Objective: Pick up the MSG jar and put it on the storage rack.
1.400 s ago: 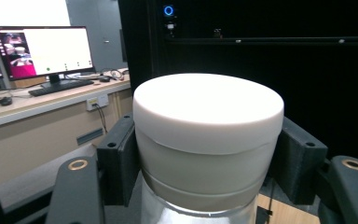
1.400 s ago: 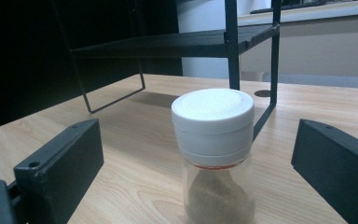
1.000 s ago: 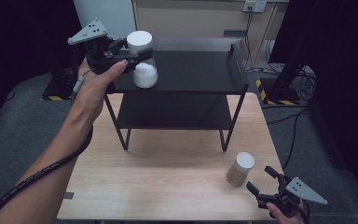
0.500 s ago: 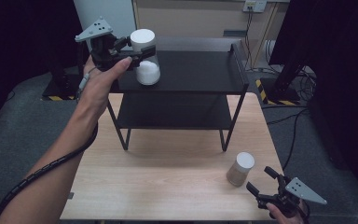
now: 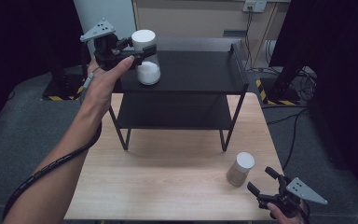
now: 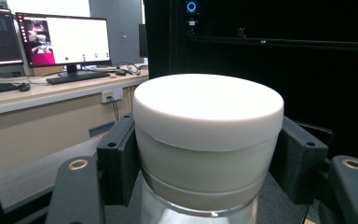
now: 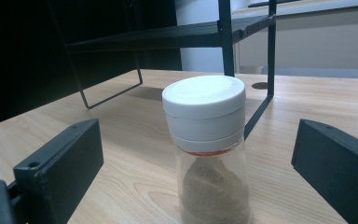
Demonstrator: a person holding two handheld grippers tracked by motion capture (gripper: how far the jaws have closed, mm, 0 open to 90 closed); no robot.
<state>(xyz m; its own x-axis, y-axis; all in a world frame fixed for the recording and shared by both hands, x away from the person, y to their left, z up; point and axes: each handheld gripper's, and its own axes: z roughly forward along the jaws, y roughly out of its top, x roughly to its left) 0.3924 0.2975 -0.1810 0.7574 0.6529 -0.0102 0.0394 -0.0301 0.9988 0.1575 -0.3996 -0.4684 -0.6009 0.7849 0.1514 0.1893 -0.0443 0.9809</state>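
My left gripper point(image 5: 137, 50) is shut on a clear jar of white powder point(image 5: 147, 70) just under its white lid, over the left part of the black rack's top shelf point(image 5: 200, 70). I cannot tell whether the jar's base touches the shelf. In the left gripper view the white lid point(image 6: 208, 107) sits clamped between the jaws of my left gripper point(image 6: 207, 158). A second jar with brown powder point(image 5: 241, 169) stands on the wooden table at the front right. My right gripper point(image 5: 263, 182) is open just behind it. In the right gripper view the brown-powder jar point(image 7: 207, 154) stands ahead of my right gripper point(image 7: 200, 163), untouched.
The two-shelf rack stands at the back of the wooden table point(image 5: 168, 177), and its lower shelf point(image 5: 172, 112) is bare. A raised rim point(image 5: 239, 58) edges the top shelf on the right. Dark floor and cables surround the table.
My left gripper has carried the white-powder jar slightly right and farther back over the top shelf. The right gripper and the brown-powder jar have not moved.
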